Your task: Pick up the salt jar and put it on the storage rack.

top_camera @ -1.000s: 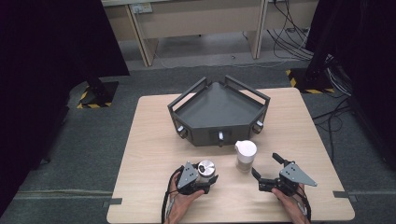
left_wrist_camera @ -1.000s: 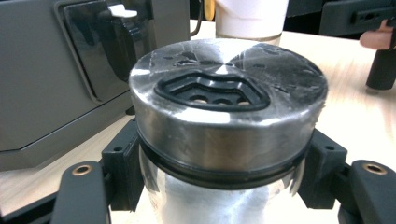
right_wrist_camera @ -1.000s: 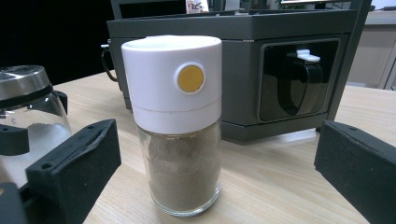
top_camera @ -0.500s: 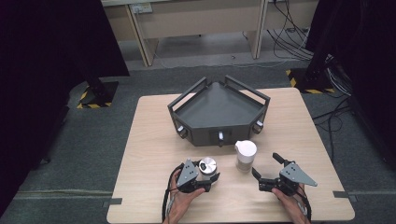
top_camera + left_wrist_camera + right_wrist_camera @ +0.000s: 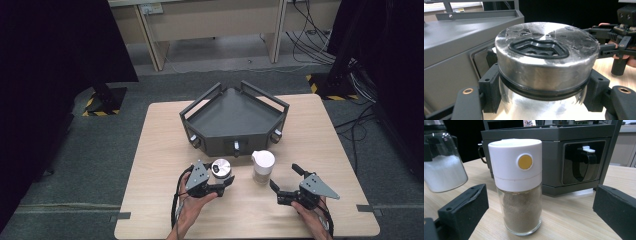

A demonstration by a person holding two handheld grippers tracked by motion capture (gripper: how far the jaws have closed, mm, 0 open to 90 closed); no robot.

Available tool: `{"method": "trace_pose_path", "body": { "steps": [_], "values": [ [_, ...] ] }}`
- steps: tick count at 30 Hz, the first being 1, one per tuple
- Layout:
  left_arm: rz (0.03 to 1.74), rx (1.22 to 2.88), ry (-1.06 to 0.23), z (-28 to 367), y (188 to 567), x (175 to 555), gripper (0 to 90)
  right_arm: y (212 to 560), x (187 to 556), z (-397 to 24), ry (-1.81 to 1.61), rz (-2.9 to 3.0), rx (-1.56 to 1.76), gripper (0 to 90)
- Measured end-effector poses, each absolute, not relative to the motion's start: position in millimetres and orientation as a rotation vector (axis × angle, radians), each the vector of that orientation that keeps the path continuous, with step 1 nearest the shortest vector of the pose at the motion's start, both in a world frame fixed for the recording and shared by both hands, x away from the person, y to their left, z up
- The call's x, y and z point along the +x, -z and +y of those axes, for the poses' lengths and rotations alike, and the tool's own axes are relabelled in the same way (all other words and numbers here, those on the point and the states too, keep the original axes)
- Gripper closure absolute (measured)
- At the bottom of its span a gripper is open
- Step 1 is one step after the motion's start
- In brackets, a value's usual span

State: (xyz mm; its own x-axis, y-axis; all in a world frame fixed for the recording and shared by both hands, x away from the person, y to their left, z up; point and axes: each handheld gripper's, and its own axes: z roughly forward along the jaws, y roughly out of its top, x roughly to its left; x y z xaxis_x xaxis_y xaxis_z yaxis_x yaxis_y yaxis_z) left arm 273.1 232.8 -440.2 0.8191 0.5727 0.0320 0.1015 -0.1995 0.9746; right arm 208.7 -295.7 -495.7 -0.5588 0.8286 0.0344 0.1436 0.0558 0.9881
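Up above, the high view looks down on a pale wooden bench (image 5: 165, 150) with a dark grey three-sided tray (image 5: 234, 120) standing toward its far half. Near the front edge, the person's left hand holds the left tongs (image 5: 226, 183), clamped on a glass jar with a shiny metal lid (image 5: 221, 168), which sits just in front of the tray's near wall. To the right of it a second jar with a white cap (image 5: 263, 166) stands upright on the bench, apart from the first. The right tongs (image 5: 284, 180) lie beside that capped jar, spread wide and touching nothing, with the capped jar off to their left front. Next, the left gripper view stares straight at the metal-lidded jar (image 5: 546, 65): both black jaws press on its glass body below the lid, and the tray's grey wall (image 5: 449, 47) rises close on the left, while the right tongs (image 5: 616, 47) show farther off at the right edge. Last, the right gripper view has the white-capped jar (image 5: 517, 185) upright between the two parted jaws, neither pad touching it; brown powder fills its lower part and a yellow dot marks the cap. The other jar (image 5: 444, 167), holding white grains, hangs at the left, its base off the bench, and the tray (image 5: 564, 157) stands behind.
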Motion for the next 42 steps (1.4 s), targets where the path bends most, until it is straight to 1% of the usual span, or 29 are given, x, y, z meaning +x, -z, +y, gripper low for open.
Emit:
{"method": "trace_pose_path", "body": {
  "steps": [12, 21, 33, 42],
  "values": [
    [0.502, 1.735, -0.448, 232.8, 424.8, 283.1, 30.6, 495.8, 208.7, -296.5, -1.550, 1.763, 0.977, 0.2],
    [0.507, 1.720, -0.466, 234.3, 397.2, 296.2, 30.6, 495.9, 208.7, -296.6, -1.551, 1.763, 0.975, 0.2],
    [0.529, 1.730, -0.497, 222.2, 349.6, 321.5, 30.6, 495.4, 208.3, -297.4, -1.554, 1.756, 0.978, 0.2],
    [0.598, 1.693, -0.537, 212.3, 333.6, 345.0, 30.6, 495.3, 208.5, -298.0, -1.553, 1.756, 0.978, 0.2]
  ]
}}
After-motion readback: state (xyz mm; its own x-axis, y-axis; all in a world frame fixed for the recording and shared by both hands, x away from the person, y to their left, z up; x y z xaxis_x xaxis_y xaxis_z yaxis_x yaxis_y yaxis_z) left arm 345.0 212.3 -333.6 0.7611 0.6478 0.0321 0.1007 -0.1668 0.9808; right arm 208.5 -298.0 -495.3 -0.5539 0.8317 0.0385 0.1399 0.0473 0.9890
